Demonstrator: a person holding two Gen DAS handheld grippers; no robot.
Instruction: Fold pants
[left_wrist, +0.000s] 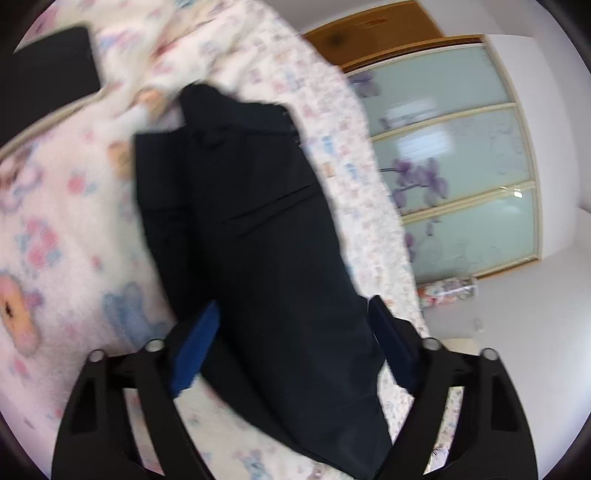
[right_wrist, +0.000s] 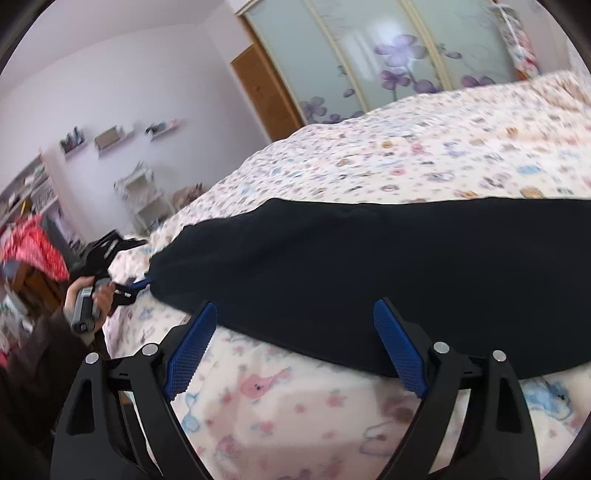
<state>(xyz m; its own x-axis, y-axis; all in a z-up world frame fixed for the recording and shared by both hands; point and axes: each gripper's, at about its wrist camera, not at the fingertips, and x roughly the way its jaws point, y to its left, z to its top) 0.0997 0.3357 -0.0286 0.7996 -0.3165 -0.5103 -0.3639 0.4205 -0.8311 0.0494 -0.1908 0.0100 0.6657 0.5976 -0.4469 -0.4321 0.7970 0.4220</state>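
We find the pants (left_wrist: 255, 229), dark and folded to a long strip, lying flat on the patterned bedspread (left_wrist: 62, 229), running in the left wrist view from 12 o'clock down to 6 o'clock, and in the right wrist view (right_wrist: 369, 269) across the middle from 9 to 3 o'clock. The left gripper (left_wrist: 293, 321) has its jaws spread wide over the near end of the pants, holding nothing. The right gripper (right_wrist: 295, 325) is likewise wide open and empty at the pants' near edge, with the wardrobe (right_wrist: 369, 55) at 12 o'clock.
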